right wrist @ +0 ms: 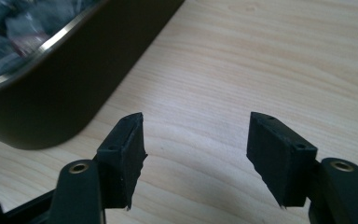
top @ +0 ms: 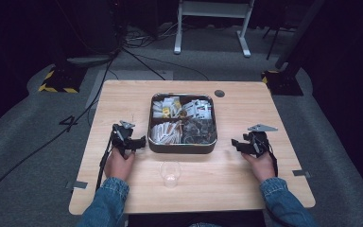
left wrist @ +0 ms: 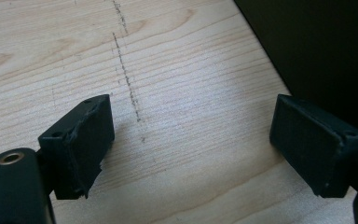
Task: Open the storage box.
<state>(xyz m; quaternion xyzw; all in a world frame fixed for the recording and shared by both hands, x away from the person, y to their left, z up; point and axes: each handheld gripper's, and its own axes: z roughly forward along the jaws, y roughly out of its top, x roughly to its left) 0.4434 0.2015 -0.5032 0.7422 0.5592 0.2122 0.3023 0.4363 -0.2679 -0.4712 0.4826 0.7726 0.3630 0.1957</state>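
Observation:
A dark metal tray (top: 182,147) stands in the middle of the wooden table (top: 123,99), its compartments stuffed with several small packets (top: 179,113). In front of it a clear plastic cup (top: 170,173) stands upright. My left gripper (top: 139,141) rests just left of the tray and is open, with bare wood between its jaws (left wrist: 191,135); the tray's dark wall (left wrist: 317,46) sits close at the upper right. My right gripper (top: 236,143) is held to the right of the tray and is open with nothing between its jaws (right wrist: 196,144); the tray wall (right wrist: 65,84) lies to its left.
A round grey cable port (top: 219,93) sits in the tabletop behind the tray. A pencil-like line (left wrist: 126,70) marks the wood near the left gripper. Cables (top: 75,118) and a white frame's legs (top: 212,28) lie on the floor beyond the table.

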